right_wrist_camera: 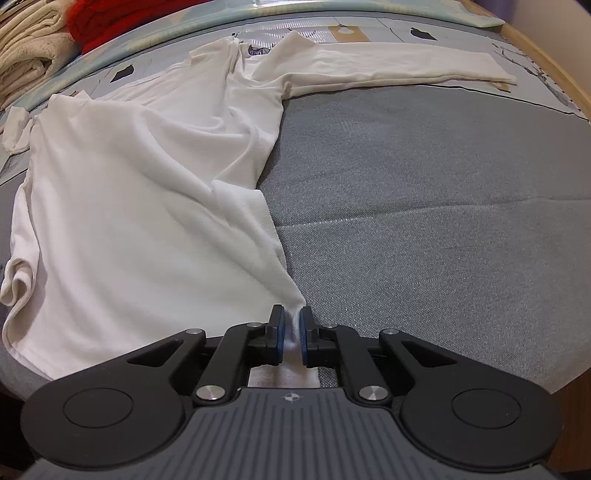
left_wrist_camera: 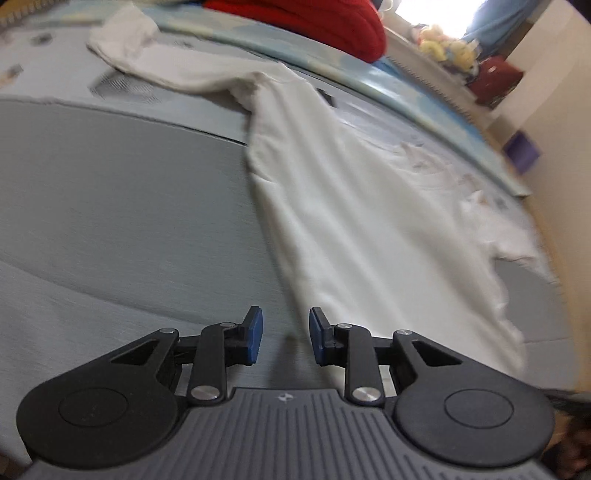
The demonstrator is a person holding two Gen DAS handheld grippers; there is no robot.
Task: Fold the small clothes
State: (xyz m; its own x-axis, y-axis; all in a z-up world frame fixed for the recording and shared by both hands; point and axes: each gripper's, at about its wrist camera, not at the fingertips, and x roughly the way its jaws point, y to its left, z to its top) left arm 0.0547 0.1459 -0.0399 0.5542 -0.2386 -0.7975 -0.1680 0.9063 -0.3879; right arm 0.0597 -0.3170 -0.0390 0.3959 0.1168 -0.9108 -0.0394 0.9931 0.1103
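A white long-sleeved shirt [left_wrist_camera: 351, 206] lies spread on a grey fabric surface [left_wrist_camera: 129, 203]. In the left wrist view my left gripper [left_wrist_camera: 286, 334] hovers at the shirt's near edge. Its blue pads stand apart with only grey fabric showing between them, and the hem runs just behind the right finger. In the right wrist view my right gripper [right_wrist_camera: 291, 328] is shut on a lower corner of the shirt [right_wrist_camera: 129, 221], a pinch of white cloth squeezed between the pads. One sleeve [right_wrist_camera: 388, 66] stretches out to the right across the far side.
A red garment [left_wrist_camera: 314, 22] and folded cream towels [right_wrist_camera: 26, 48] lie at the far side on a patterned sheet [right_wrist_camera: 369, 33]. A wooden edge [right_wrist_camera: 546, 55] bounds the right. Plush toys [left_wrist_camera: 447, 48] and a purple box [left_wrist_camera: 521, 149] sit beyond the surface.
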